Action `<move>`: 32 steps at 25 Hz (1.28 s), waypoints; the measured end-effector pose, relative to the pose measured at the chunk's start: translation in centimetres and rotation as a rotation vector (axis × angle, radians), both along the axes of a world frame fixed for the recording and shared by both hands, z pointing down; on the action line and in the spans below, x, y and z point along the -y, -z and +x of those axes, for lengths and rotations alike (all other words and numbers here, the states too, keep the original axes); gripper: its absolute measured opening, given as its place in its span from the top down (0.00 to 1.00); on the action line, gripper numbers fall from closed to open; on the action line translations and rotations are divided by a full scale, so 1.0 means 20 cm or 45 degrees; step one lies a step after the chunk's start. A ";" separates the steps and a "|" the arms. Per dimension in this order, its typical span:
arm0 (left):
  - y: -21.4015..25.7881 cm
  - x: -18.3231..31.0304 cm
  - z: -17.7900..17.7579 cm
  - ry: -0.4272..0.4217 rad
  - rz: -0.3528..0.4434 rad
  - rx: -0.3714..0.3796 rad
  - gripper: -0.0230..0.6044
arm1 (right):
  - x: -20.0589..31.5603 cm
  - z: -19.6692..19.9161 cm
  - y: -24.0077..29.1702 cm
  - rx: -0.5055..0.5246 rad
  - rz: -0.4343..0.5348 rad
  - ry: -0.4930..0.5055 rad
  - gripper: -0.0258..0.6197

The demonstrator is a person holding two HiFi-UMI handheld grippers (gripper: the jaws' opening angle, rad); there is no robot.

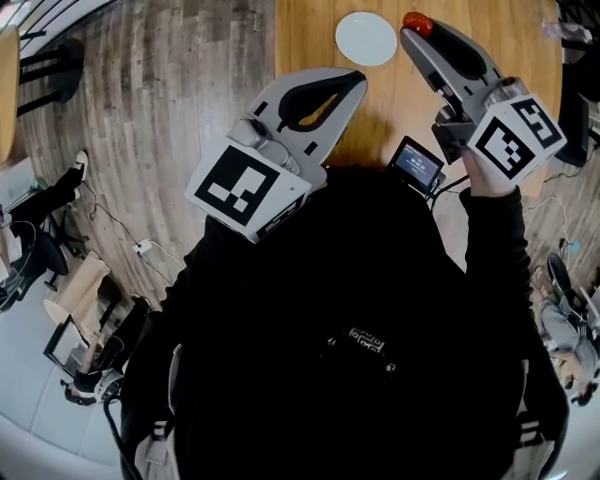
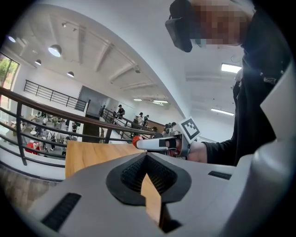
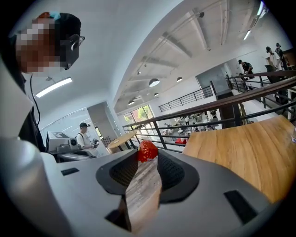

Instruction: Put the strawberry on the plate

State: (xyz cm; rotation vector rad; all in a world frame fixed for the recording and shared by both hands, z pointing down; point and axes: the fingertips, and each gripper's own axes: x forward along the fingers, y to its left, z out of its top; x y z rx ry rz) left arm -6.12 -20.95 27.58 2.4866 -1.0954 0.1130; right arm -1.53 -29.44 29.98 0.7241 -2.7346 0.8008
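Note:
The red strawberry [image 1: 417, 22] is pinched at the tips of my right gripper [image 1: 419, 34], which is shut on it just right of the plate. The plate [image 1: 366, 37] is round and pale and lies on the wooden table [image 1: 309, 37] at the far edge of the head view. In the right gripper view the strawberry [image 3: 147, 151] sits between the fingertips of the right gripper [image 3: 148, 156]. My left gripper [image 1: 359, 81] hangs left of the plate with its tips together and nothing in them. The left gripper [image 2: 145, 156] view shows the strawberry [image 2: 136, 140] held over the table; the plate is hidden there.
A small device with a lit screen [image 1: 417, 163] sits at the near table edge between the two grippers. Wooden floor [image 1: 169, 112] lies left of the table. A railing [image 3: 222, 109] and other people stand beyond the table [image 3: 245, 143].

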 end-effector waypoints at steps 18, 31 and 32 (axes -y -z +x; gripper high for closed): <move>0.01 -0.22 -0.07 0.088 0.106 0.003 0.96 | 0.15 -0.08 -0.40 -0.199 -0.026 0.176 0.74; -0.14 -0.29 -0.10 0.257 -0.038 0.007 0.96 | 0.27 -0.02 -0.80 -0.274 -0.133 0.175 0.74; -0.14 -0.29 -0.10 0.257 -0.040 0.019 0.96 | 0.28 -0.01 -0.81 -0.288 -0.133 0.176 0.74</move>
